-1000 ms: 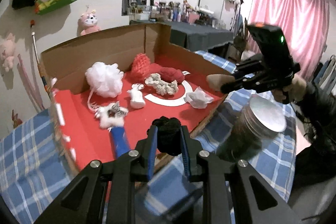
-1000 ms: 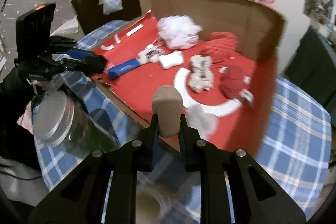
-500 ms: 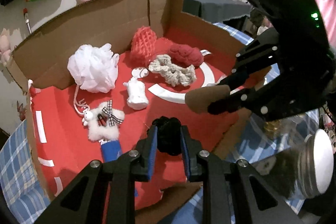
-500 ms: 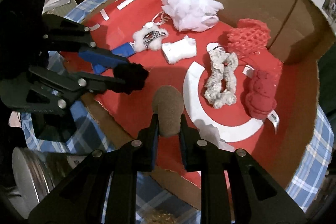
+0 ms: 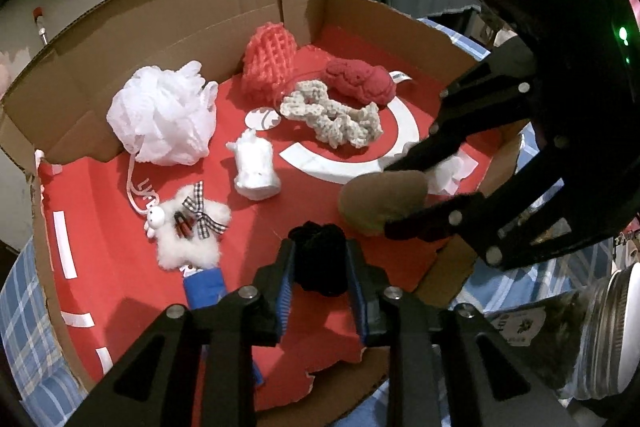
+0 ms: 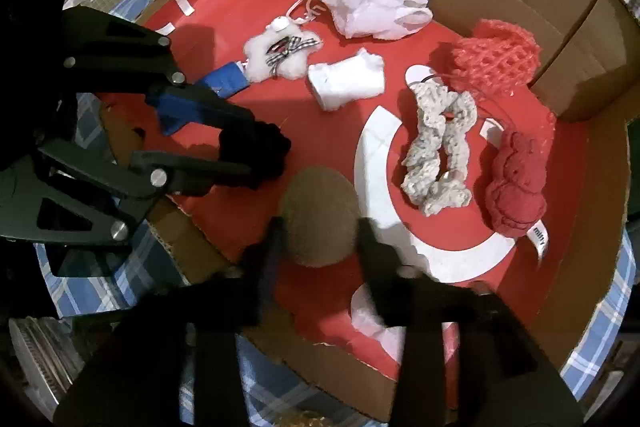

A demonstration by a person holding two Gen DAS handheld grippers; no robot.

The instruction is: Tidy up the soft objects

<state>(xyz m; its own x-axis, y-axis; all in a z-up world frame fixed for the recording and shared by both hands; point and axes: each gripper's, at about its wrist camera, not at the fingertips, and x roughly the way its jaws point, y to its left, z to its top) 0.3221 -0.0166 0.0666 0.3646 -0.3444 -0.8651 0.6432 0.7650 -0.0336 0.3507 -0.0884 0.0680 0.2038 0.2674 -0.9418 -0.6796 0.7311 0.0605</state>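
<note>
The right gripper (image 6: 320, 239) has just been spreading, its jaws now apart around the brown puff (image 6: 320, 215); lift straight clear. Beside it, the left gripper (image 5: 320, 263) clamps the black scrunchie (image 5: 320, 259) above the red box floor (image 5: 120, 279); release low.

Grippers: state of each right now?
Left gripper: shut on the fluffy black pom-pom.
Right gripper: jaws just opening, open; round brown plush puff between them, released.
</note>
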